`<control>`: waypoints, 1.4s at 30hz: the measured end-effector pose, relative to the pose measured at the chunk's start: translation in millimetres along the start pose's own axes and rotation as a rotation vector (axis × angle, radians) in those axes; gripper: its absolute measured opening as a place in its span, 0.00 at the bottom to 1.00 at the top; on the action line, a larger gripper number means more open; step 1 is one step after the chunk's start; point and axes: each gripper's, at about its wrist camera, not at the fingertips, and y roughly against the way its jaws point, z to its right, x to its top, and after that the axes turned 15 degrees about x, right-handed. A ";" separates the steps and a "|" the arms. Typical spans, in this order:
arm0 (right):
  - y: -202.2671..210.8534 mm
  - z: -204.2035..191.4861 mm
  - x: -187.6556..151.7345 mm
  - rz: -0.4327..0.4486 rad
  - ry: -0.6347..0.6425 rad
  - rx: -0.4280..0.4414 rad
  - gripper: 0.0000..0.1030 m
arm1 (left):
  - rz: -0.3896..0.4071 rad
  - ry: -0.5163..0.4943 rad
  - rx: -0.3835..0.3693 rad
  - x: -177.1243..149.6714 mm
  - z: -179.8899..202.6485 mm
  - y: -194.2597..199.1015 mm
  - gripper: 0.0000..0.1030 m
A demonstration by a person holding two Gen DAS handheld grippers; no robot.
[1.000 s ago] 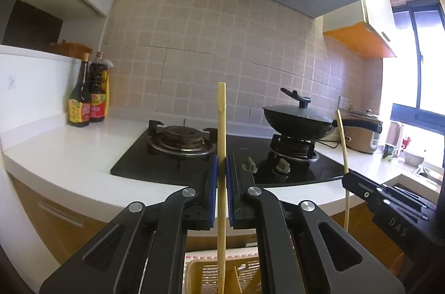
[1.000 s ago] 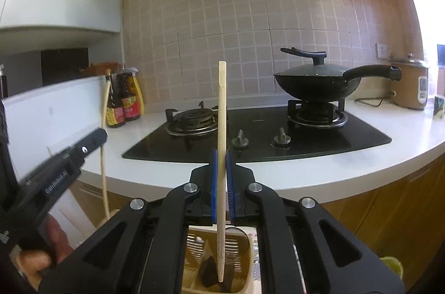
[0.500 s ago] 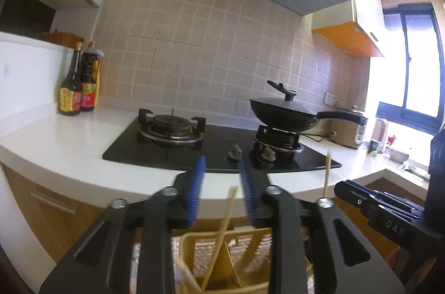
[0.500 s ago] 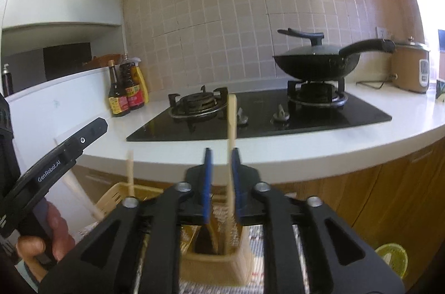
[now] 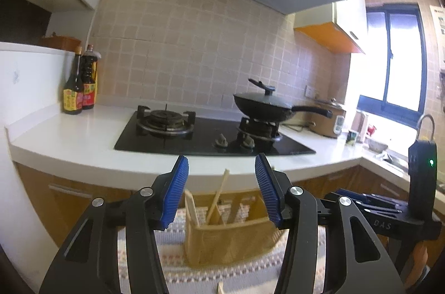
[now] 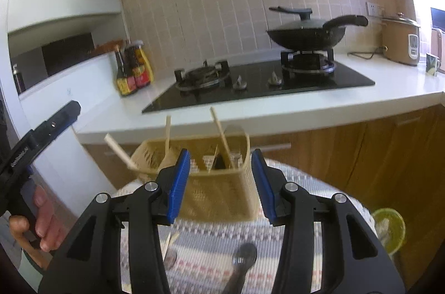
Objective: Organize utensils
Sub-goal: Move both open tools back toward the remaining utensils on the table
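Ahead of you the white counter (image 6: 389,88) carries the black gas hob (image 6: 258,88) with a lidded wok (image 6: 306,36) on its right burner, and below it a woven mat (image 6: 222,252) covers the table. On that mat stands the beige utensil basket (image 6: 219,193), with your wooden chopsticks (image 6: 222,141) leaning inside it and a metal spoon (image 6: 243,260) lying on the mat in front. Your left gripper (image 5: 221,191) and right gripper (image 6: 221,182) both hover near the basket, jaws spread wide and holding nothing.
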 end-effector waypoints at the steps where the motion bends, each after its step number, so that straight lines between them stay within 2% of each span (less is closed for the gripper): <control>1: 1.2 -2.5 -2.5 -0.013 -0.001 -0.005 0.41 | -0.019 -0.003 -0.012 -1.1 -0.5 2.3 0.47; 5: 3.4 -11.2 -17.8 -0.091 -0.014 -0.038 0.41 | -0.140 -0.048 -0.067 -14.5 -2.3 6.4 0.47; 8: 0.0 -11.8 -35.3 -0.167 -0.045 -0.057 0.41 | -0.227 -0.097 -0.076 -30.9 -1.1 4.4 0.45; 14: -13.0 5.1 -69.7 -0.304 -0.141 -0.084 0.41 | -0.459 -0.181 -0.062 -80.6 1.0 -12.2 0.39; 17: -21.6 23.3 -87.4 -0.373 -0.225 -0.069 0.41 | -0.592 -0.196 -0.067 -109.1 -1.1 -27.2 0.38; 19: -25.9 31.7 -95.7 -0.401 -0.266 -0.055 0.41 | -0.651 -0.203 -0.076 -121.7 -1.1 -35.8 0.36; 21: -30.5 36.4 -103.2 -0.422 -0.292 -0.041 0.35 | -0.709 -0.208 -0.089 -136.6 -1.2 -42.6 0.36; 27: -49.5 30.2 -118.7 -0.474 -0.286 -0.022 0.27 | -0.760 -0.228 -0.075 -154.8 4.2 -57.3 0.36; 31: -64.0 23.2 -124.0 -0.495 -0.240 -0.050 0.22 | -0.756 -0.285 -0.046 -163.2 17.0 -59.4 0.36; 36: -79.0 20.2 -126.2 -0.515 -0.201 -0.094 0.20 | -0.760 -0.323 -0.036 -172.3 24.8 -61.5 0.36; 40: -87.0 11.9 -127.3 -0.531 -0.161 -0.090 0.12 | -0.767 -0.328 -0.040 -176.6 28.8 -65.4 0.36; 42: -91.8 7.4 -129.4 -0.543 -0.151 -0.081 0.12 | -0.763 -0.332 -0.040 -177.8 28.3 -65.5 0.36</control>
